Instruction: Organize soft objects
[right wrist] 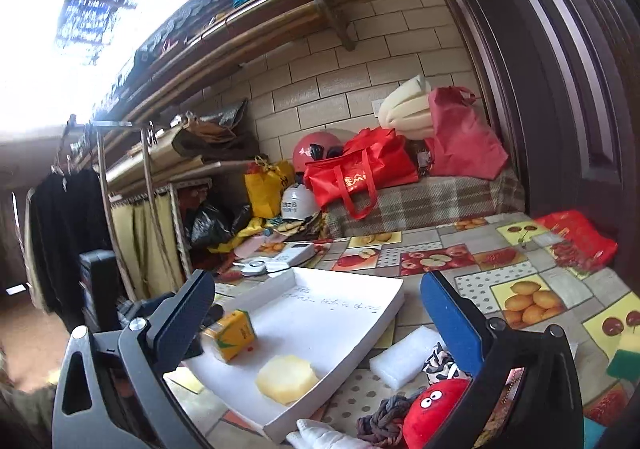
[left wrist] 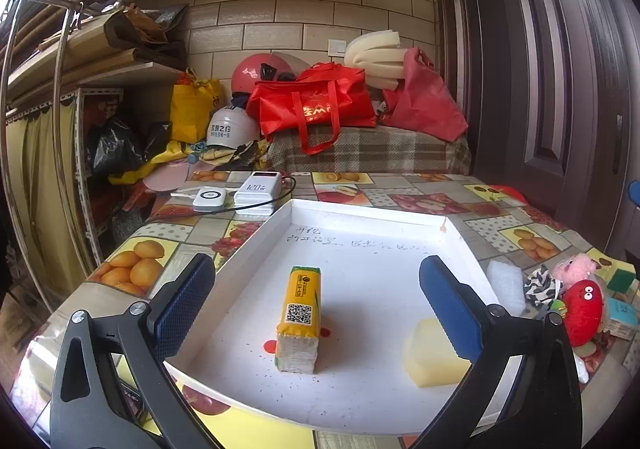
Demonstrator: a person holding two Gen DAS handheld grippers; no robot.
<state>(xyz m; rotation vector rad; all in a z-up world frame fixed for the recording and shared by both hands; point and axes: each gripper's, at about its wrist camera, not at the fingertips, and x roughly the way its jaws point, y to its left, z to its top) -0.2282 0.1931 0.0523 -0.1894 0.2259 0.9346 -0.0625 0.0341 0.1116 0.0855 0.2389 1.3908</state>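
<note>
Sorting seems underway around the shallow white cardboard tray (left wrist: 362, 215): a yellow tissue pack (left wrist: 300, 319) and pale yellow sponge (left wrist: 430, 357) lie inside it, while both wide-open, empty claws, left gripper (left wrist: 316, 305) and right gripper (right wrist: 318, 315), hover above, a red plush toy (right wrist: 434, 411) waiting just beside.

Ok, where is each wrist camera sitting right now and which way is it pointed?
Left wrist: low over the white tray's near edge, looking across it at the tissue pack and yellow sponge; open left gripper fingers show.
Right wrist: right of the tray, higher and tilted, over the red plush; open right gripper shows.
Shared: tray, tissue pack, sponge, plush.
</note>
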